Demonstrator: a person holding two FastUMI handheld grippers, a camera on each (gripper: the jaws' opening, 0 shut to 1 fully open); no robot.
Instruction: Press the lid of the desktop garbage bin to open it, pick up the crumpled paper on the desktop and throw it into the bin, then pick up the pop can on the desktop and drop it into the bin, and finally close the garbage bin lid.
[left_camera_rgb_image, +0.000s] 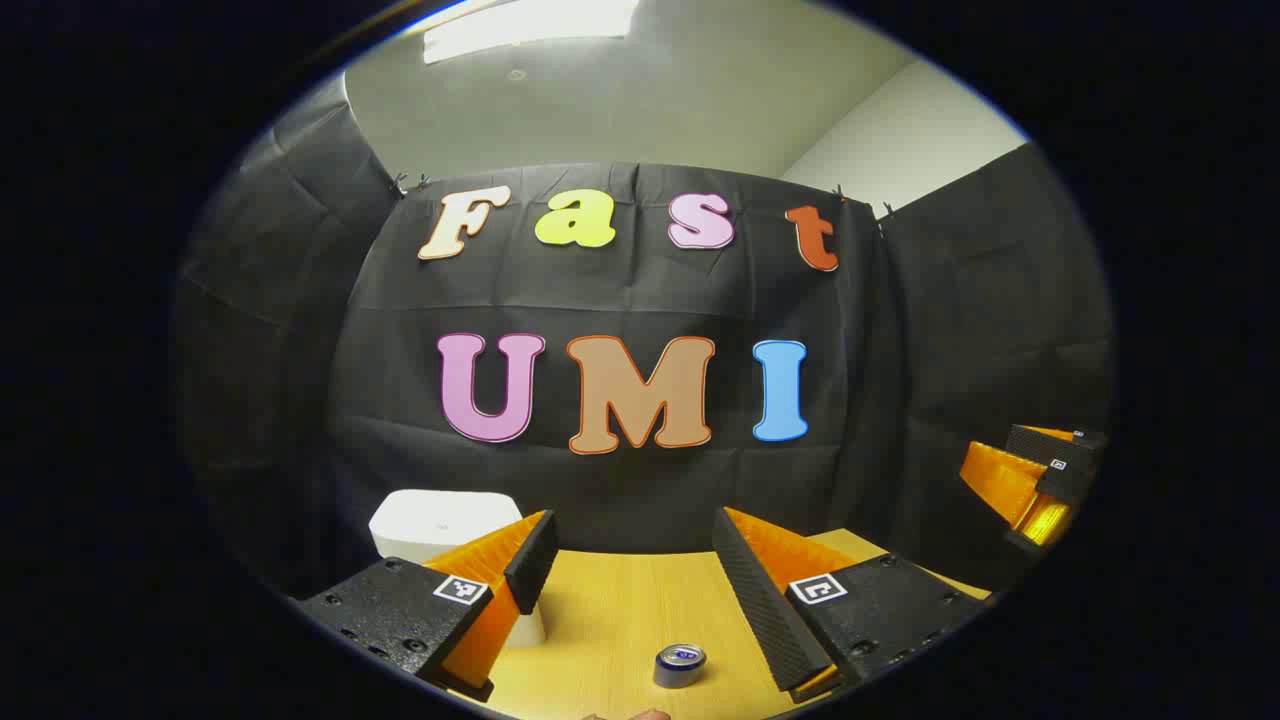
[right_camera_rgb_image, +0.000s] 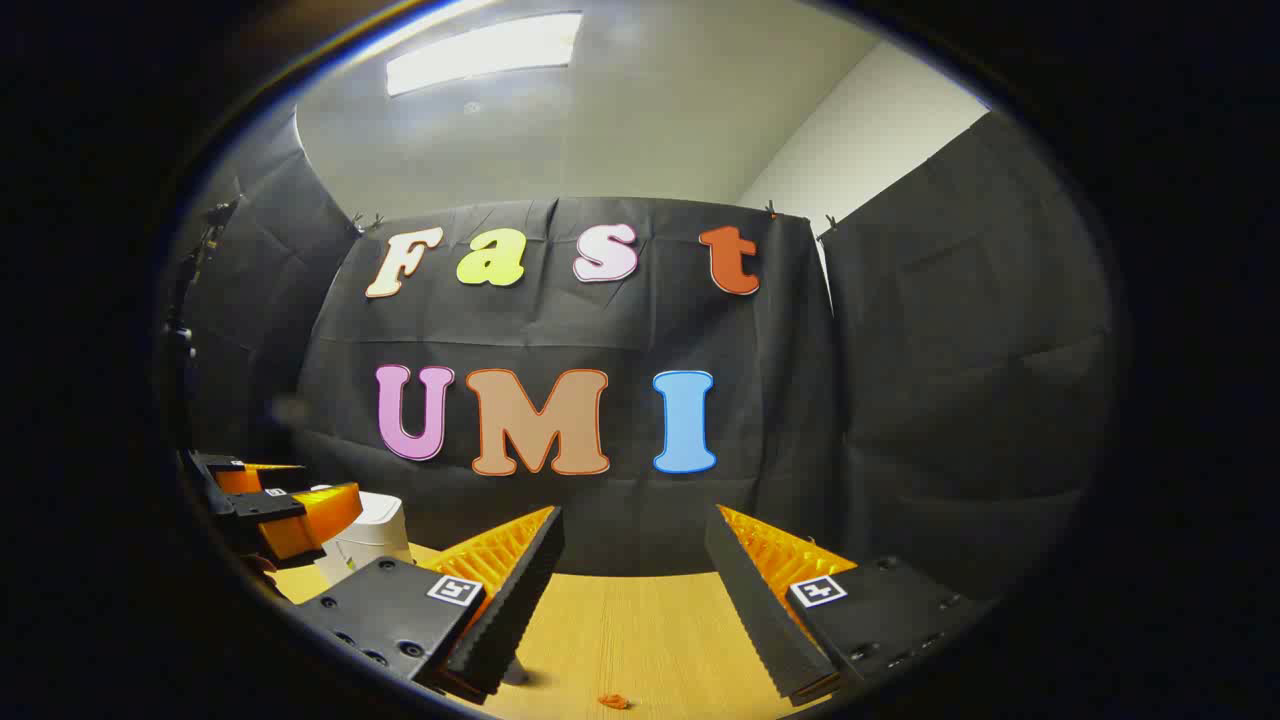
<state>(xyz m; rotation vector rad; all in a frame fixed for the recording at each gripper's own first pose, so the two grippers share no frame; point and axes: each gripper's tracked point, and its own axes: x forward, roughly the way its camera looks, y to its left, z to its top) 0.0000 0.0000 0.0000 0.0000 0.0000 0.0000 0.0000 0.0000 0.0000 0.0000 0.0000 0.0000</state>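
In the left gripper view my left gripper (left_camera_rgb_image: 630, 550) is open above the wooden table (left_camera_rgb_image: 620, 610), nothing between its fingers. The white bin (left_camera_rgb_image: 440, 525) stands at the back left, partly behind the left finger, lid down. A pop can (left_camera_rgb_image: 680, 665) stands upright on the table below the fingers. My right gripper (left_camera_rgb_image: 1035, 480) hangs at the far right of that view. In the right gripper view my right gripper (right_camera_rgb_image: 635, 560) is open over the table (right_camera_rgb_image: 640, 620), holding nothing. The white bin (right_camera_rgb_image: 370, 535) sits at the left, with the left gripper (right_camera_rgb_image: 275, 510) in front of it.
Black cloth walls close in the back and both sides of the table. A small orange scrap (right_camera_rgb_image: 613, 702) lies on the wood near the bottom of the right gripper view.
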